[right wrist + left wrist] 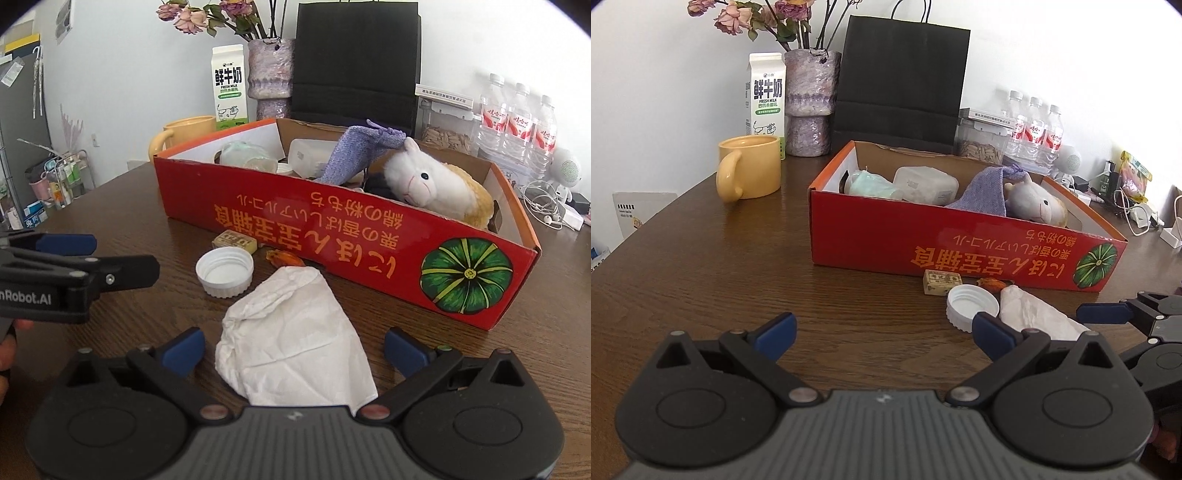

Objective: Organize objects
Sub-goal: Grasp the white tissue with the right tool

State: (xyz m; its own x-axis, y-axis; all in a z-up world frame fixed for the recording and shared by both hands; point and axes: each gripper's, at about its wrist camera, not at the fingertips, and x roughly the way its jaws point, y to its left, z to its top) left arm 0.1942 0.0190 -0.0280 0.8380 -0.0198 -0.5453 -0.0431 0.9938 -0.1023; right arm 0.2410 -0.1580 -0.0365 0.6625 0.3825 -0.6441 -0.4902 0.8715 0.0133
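The red box (343,236) hides much of its load: behind its near wall only the tops of a plush alpaca (436,184), a purple knitted cloth (354,155), a clear plastic container (925,182) and a pale green bundle (871,184) show. A small orange object (282,257) at the box's foot is too small to identify. The black paper bag (905,77) at 12 o'clock is cut off at its handles.

The right gripper (293,349) sits low over the wooden table (720,266), jaws spread wide, with a crumpled white tissue (295,339) lying between its blue fingers (184,350), untouched. A white cap (224,271) lies at 11 o'clock from the tissue, a small tan box (234,240) just beyond it.

The left gripper (884,334) hovers level over bare wood, jaws also wide apart, the cap at its 1 o'clock. A yellow mug (750,171) stands at 11 o'clock.
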